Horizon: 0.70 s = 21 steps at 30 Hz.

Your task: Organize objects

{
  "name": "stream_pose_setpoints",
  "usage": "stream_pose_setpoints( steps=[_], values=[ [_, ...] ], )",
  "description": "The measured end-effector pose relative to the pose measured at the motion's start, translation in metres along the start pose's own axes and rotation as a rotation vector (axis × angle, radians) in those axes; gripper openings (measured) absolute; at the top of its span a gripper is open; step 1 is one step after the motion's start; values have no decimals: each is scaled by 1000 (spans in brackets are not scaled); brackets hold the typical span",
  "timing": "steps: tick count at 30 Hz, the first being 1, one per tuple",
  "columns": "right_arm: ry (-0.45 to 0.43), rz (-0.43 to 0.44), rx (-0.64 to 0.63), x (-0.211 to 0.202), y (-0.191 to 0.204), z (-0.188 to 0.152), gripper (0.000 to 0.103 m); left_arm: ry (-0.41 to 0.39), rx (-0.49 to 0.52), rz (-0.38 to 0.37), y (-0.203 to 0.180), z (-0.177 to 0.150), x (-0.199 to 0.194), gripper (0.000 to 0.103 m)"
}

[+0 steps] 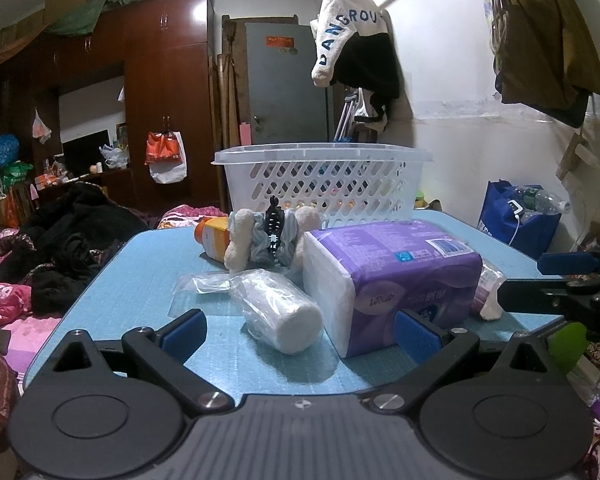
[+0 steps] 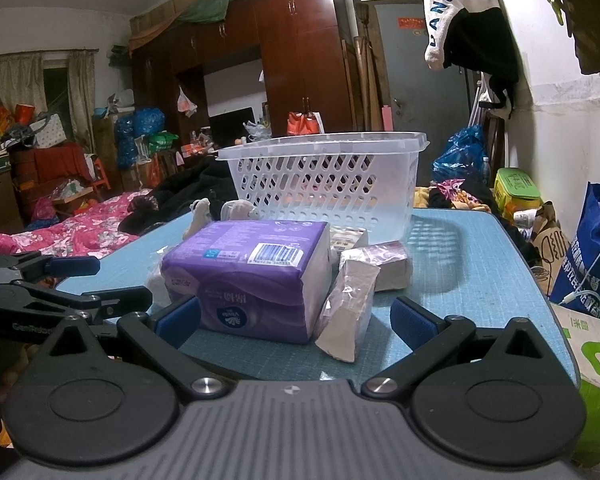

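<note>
A white plastic basket (image 1: 320, 184) (image 2: 324, 184) stands at the far end of the blue table (image 1: 140, 280) (image 2: 472, 280). In front of it lie a purple tissue pack (image 1: 396, 280) (image 2: 252, 276), a wrapped white roll (image 1: 280, 316), a plush toy with a black hair clip (image 1: 272, 236), an orange bottle (image 1: 214, 236), and wrapped packets (image 2: 348, 312). My left gripper (image 1: 300, 332) is open at the table's near edge, with the roll between its fingers' line. My right gripper (image 2: 296, 318) is open, in front of the tissue pack and packets.
A bed with pink floral bedding and dark clothes (image 1: 40, 264) (image 2: 80, 228) lies left of the table. A blue bag (image 1: 520, 216) (image 2: 592, 256) and a green-white bag (image 2: 592, 364) stand on the right by the wall. Wardrobes (image 1: 160, 92) are behind.
</note>
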State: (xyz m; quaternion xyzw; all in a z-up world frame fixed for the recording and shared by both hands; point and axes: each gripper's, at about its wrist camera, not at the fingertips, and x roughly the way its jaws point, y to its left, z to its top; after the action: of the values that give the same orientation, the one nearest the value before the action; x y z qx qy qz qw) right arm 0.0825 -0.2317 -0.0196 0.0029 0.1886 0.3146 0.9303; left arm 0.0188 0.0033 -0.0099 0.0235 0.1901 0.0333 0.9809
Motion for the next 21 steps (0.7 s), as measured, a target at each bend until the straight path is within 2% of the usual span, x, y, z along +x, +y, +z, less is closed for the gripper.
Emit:
stream_pose_setpoints(
  steps=[21],
  values=[
    [4,-2,0,-1,-3,1,103,14,-3,-16,1,0,3,101]
  ],
)
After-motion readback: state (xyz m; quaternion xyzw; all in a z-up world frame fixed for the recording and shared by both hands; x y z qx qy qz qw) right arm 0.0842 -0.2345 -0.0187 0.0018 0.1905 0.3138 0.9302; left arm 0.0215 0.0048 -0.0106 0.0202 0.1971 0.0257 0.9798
